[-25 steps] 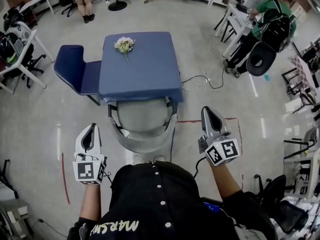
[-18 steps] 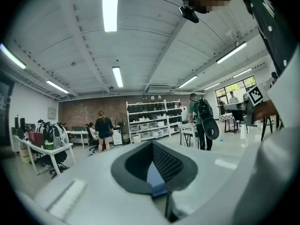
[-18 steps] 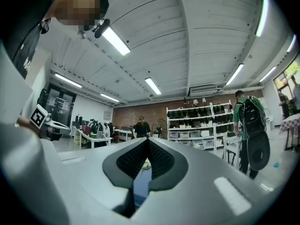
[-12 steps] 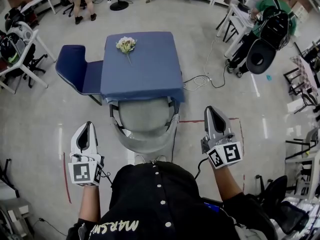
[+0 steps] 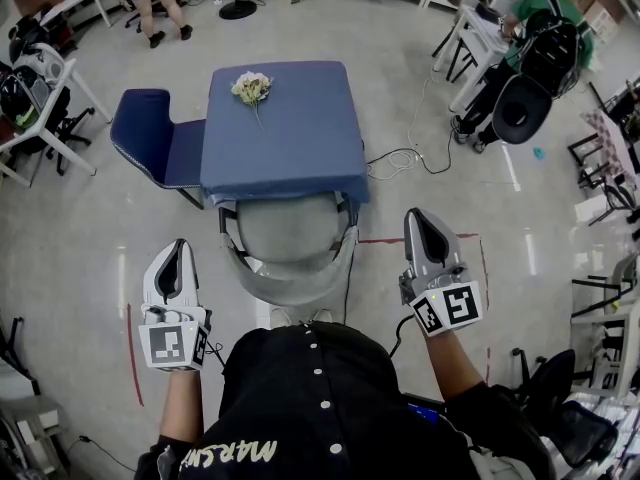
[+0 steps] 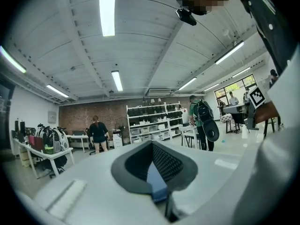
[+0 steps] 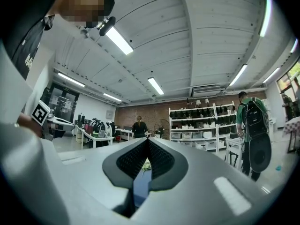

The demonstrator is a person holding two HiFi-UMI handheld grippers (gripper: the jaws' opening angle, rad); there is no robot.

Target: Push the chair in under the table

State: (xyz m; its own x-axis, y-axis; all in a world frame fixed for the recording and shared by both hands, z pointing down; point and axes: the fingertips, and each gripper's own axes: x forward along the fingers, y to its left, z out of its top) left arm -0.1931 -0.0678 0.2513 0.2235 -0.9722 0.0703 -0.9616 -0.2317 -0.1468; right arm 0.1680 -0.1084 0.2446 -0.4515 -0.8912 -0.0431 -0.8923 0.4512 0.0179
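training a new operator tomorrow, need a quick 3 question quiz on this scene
1. Multiple choice: what lies on the table? A flowers; B a mug; C a laptop.
2. True or false: in the head view, the blue chair stands at the table's right.
3. Which gripper, if any, touches the grey chair?

Key
1. A.
2. False: it stands at the table's left.
3. Neither: the left gripper and right gripper flank it, fingers shut on nothing.
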